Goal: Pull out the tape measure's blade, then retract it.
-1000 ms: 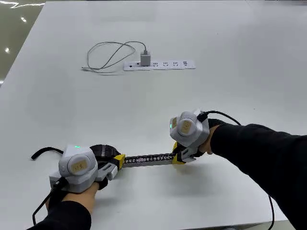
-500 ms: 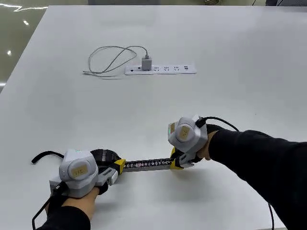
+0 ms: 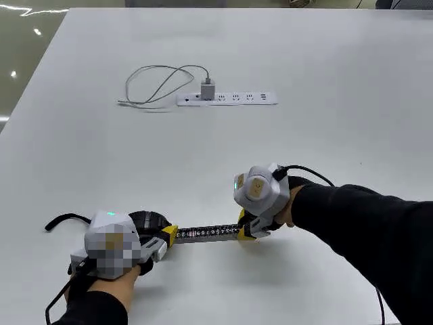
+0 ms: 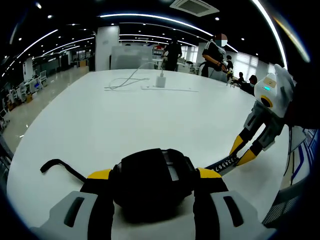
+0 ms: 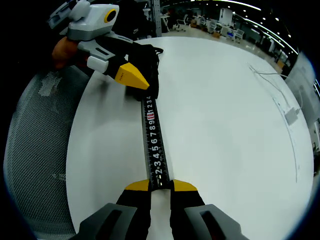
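One tape measure [image 3: 150, 220], one blade [image 5: 152, 140] drawn out, two hand-held grippers [image 4: 155, 175] [image 5: 160, 186] clamped

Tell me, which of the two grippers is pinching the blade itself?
The right gripper, nipping the free end of the numbered blade; the left gripper instead clamps the tape measure's black case.

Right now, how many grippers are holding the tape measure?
2: the left gripper clamps the case; the right gripper pinches the blade near its tip.
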The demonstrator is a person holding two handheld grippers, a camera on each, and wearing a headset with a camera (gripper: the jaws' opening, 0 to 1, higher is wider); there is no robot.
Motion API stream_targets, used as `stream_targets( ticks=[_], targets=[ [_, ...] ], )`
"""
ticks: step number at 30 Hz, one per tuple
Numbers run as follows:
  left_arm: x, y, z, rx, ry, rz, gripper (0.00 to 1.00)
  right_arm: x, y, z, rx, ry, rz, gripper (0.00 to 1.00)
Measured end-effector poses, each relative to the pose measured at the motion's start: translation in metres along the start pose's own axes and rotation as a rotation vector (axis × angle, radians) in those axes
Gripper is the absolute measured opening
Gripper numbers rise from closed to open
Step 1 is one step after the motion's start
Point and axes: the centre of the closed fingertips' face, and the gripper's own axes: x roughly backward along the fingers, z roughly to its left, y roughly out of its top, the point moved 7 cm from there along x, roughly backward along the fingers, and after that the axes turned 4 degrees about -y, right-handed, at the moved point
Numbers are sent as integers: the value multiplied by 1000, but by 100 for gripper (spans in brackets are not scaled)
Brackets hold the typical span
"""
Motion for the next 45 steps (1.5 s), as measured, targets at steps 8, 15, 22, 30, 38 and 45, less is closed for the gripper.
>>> stream_targets(
  ticks=[8,15,22,30,38,45],
  targets=[
    [1,0,1,12,-7,-9,60,-2,3,0,0,-3,-6,10],
    [1,0,1,11,-11,-10,59,-3,7,0,-1,-5,-10,10],
    [0,0,1,12,-12,-10,59,-5,10,1,0,-5,-12,10],
    [1,0,1,13,-12,-9,59,-6,13,1,12,-4,-24,10],
    [1,0,1,16,-10,-9,59,-7,16,2,6,-2,-31,10],
    [1,0,1,12,-8,-7,60,-9,19,2,5,1,-33,10]
  ],
)
